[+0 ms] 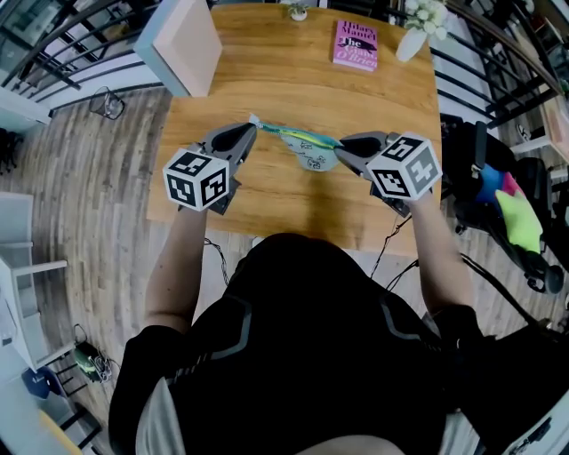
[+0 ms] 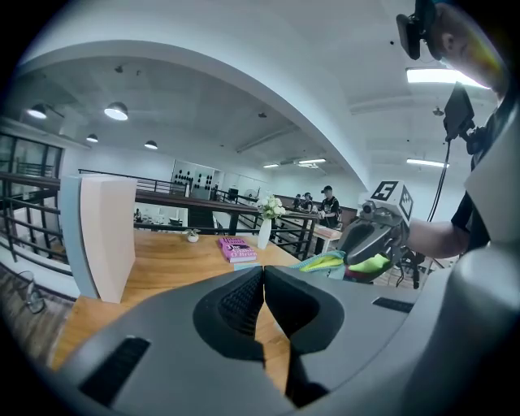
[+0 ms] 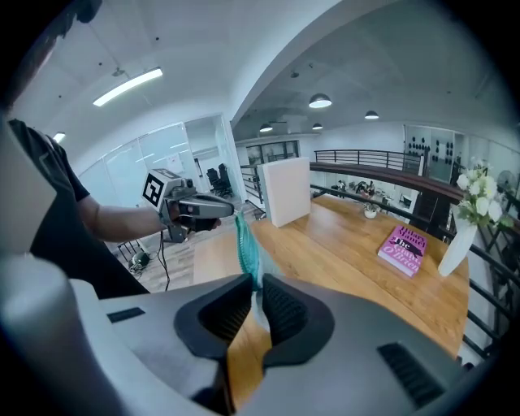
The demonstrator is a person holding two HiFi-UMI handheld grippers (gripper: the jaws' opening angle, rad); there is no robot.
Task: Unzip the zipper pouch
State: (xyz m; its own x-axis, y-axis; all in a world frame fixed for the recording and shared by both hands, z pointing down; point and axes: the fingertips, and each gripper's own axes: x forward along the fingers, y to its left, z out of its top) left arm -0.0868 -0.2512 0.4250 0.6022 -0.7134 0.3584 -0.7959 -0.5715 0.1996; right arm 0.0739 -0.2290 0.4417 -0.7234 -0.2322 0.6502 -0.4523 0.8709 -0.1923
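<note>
A small pale zipper pouch (image 1: 313, 153) with a teal and green zipper edge hangs stretched between my two grippers, above the wooden table (image 1: 267, 200). My left gripper (image 1: 250, 131) is shut, and the thin left end of the zipper strip runs into its tips. The pull itself is too small to make out. My right gripper (image 1: 341, 147) is shut on the pouch's right end. In the right gripper view the teal strip (image 3: 246, 244) rises from the jaws (image 3: 256, 280) toward the left gripper (image 3: 231, 210). In the left gripper view the jaws (image 2: 262, 272) are pressed together, and the pouch (image 2: 329, 262) leads to the right gripper (image 2: 370, 244).
A pink book (image 1: 356, 44) and a white vase of flowers (image 1: 412, 40) sit at the table's far right. A white box (image 1: 182, 40) stands at the far left, a small pot (image 1: 298, 11) at the back edge. A chair with colourful bags (image 1: 507, 213) is to the right.
</note>
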